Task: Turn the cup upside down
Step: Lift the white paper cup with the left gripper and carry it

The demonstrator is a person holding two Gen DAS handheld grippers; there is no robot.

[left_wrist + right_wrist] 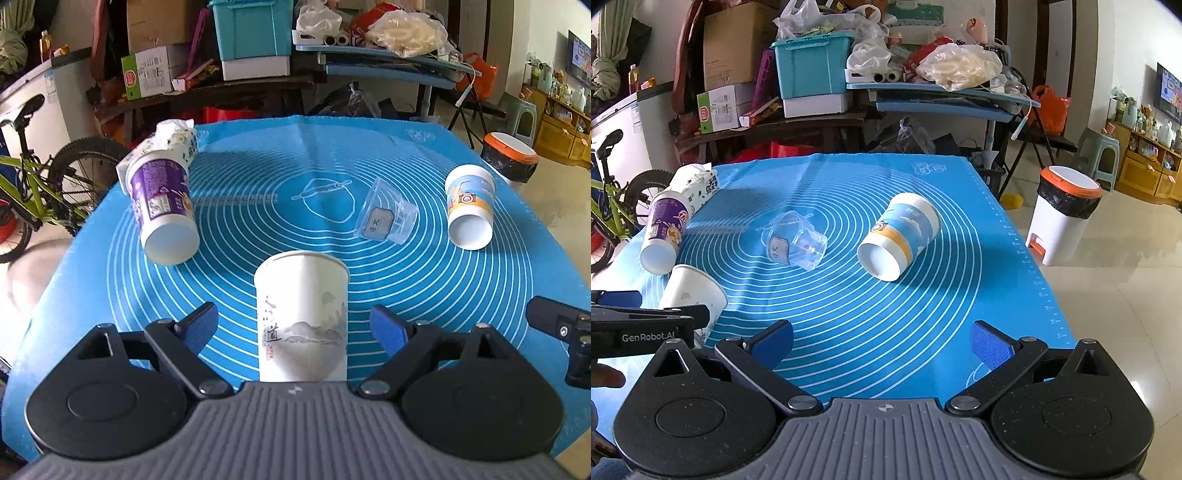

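A white paper cup with a grey landscape print (302,317) stands on the blue mat between the fingers of my left gripper (301,330), which is open and not touching it; it also shows in the right wrist view (692,291). A purple cup (162,210) lies on its side at the left. A clear plastic cup (386,218) and a blue-and-orange cup (469,206) lie on their sides to the right. My right gripper (882,343) is open and empty over the mat's near edge.
A tissue pack (177,140) lies at the mat's far left corner. A white bin with an orange rim (1063,214) stands on the floor to the right. A bicycle (33,199) is at the left. Cluttered shelves stand behind the table.
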